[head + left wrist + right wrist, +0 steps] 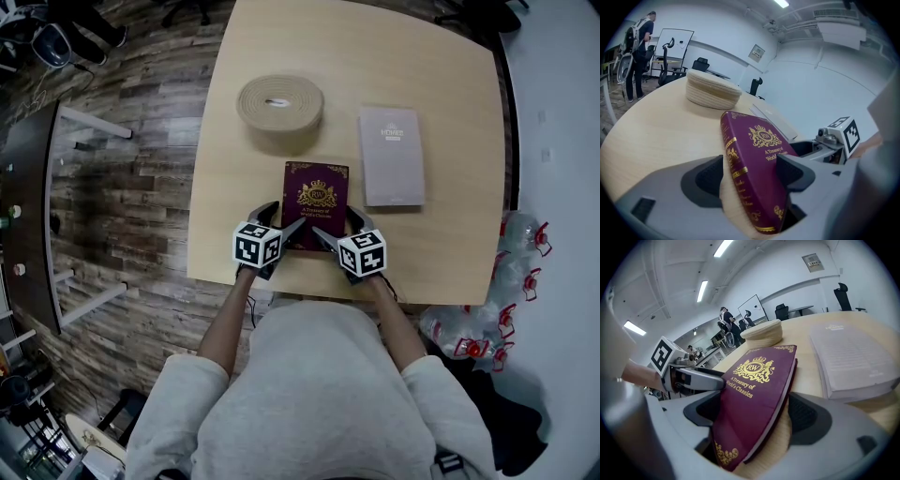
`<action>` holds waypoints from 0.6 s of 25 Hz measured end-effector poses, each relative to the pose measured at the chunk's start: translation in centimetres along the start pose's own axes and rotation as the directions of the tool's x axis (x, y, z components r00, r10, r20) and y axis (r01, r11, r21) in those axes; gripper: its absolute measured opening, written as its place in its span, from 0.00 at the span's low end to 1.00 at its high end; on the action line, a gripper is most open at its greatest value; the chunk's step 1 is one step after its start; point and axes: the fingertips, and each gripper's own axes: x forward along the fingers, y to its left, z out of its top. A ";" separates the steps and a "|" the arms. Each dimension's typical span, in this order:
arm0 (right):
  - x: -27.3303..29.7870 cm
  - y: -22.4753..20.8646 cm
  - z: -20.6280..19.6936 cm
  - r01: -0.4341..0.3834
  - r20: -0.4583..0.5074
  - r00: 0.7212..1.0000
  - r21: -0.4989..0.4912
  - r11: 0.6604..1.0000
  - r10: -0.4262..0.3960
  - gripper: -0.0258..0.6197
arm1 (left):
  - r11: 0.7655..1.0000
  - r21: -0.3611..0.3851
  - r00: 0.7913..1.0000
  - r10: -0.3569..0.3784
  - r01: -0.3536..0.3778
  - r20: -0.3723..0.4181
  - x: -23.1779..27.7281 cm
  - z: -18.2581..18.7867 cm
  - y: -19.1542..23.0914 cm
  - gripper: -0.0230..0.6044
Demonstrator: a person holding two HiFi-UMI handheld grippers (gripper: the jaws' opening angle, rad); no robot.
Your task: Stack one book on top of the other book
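Maroon book [315, 202], frame centre on desk [375, 56], near corners pinched by left claw [281, 218] and right claw [340, 226]; grey book [392, 155] beside it at upper right, stacking not yet done.

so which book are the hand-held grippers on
The maroon gold-crested book: left hand-held gripper and right hand-held gripper clamp its near edge. The grey book lies apart.
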 end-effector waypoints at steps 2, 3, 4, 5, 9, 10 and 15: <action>0.1 0.0 0.0 -0.003 0.000 1.000 0.001 1.000 0.003 0.72 | 1.000 -0.001 1.000 -0.006 0.006 -0.002 0.2 0.1 -0.1 0.60; 0.1 0.0 0.1 -0.004 -0.001 1.000 0.002 1.000 0.004 0.72 | 1.000 -0.001 1.000 -0.009 0.009 0.000 0.3 0.2 -0.2 0.60; 0.1 0.0 0.1 -0.005 -0.001 1.000 0.002 1.000 0.005 0.72 | 1.000 -0.002 1.000 -0.011 0.011 0.002 0.4 0.4 -0.2 0.60; 0.2 0.1 0.1 -0.007 -0.002 1.000 0.002 1.000 0.007 0.72 | 1.000 -0.002 1.000 -0.013 0.013 0.004 0.5 0.5 -0.2 0.60; 0.3 0.3 0.0 -0.012 -0.001 1.000 0.002 1.000 0.012 0.72 | 1.000 0.001 1.000 -0.019 0.019 0.015 0.8 1.3 -0.4 0.60; 0.3 0.3 0.0 -0.012 -0.002 1.000 0.003 1.000 0.012 0.72 | 1.000 0.002 1.000 -0.019 0.019 0.016 0.9 1.4 -0.4 0.60; 0.2 0.3 -0.1 -0.009 -0.004 1.000 0.006 1.000 0.009 0.72 | 1.000 0.009 1.000 -0.018 0.018 0.005 1.3 1.7 -0.1 0.60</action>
